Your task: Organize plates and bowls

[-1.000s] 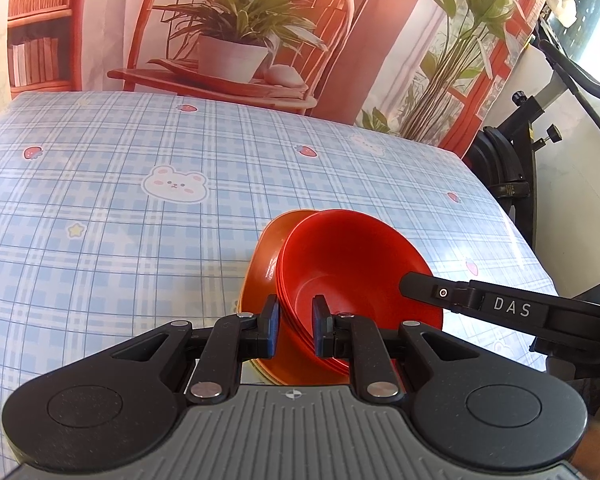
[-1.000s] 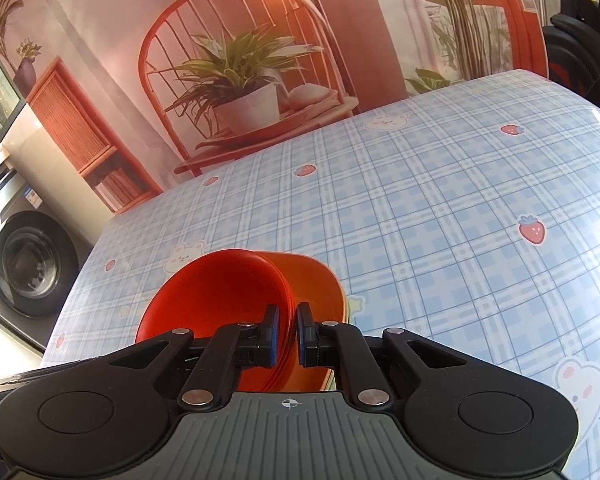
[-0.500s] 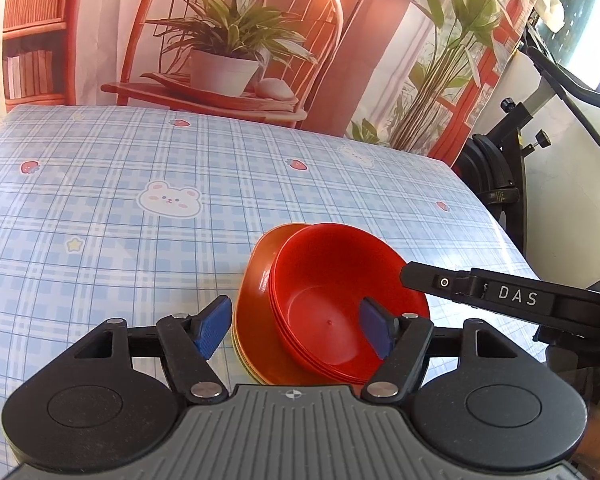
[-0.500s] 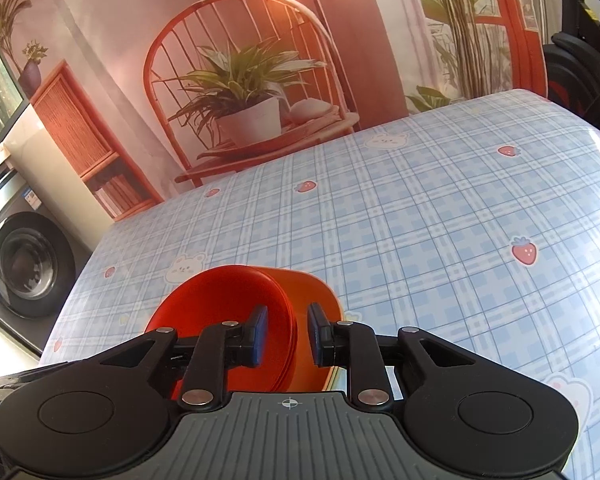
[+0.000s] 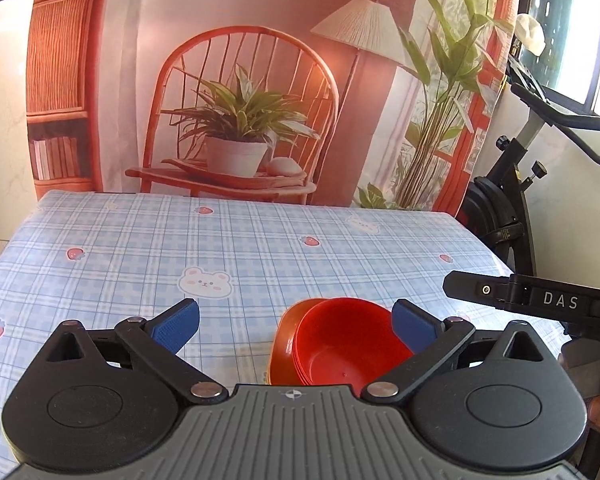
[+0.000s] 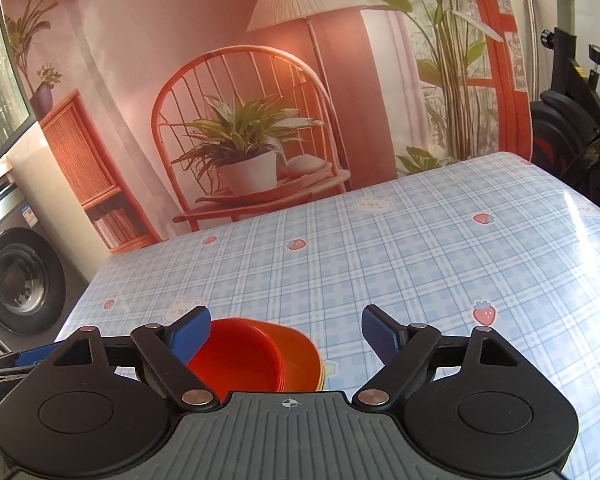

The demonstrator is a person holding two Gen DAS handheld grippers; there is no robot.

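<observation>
A stack of red bowls sits nested on orange plates on the blue checked tablecloth, near the front edge. My left gripper is open and empty, raised above and behind the stack. In the right wrist view the same red bowls and orange plates lie low, between the fingers' left side. My right gripper is open and empty, also drawn back above the stack. The right gripper's body shows at the right of the left wrist view.
A printed backdrop with a chair and plant hangs behind the table. An exercise bike stands at the table's right. A washing machine stands at the left. The tablecloth stretches far beyond the stack.
Both grippers were shut on the bowl rims, then opened wide and let go. Both have pulled back and up, so the stack now looks smaller and lower.
</observation>
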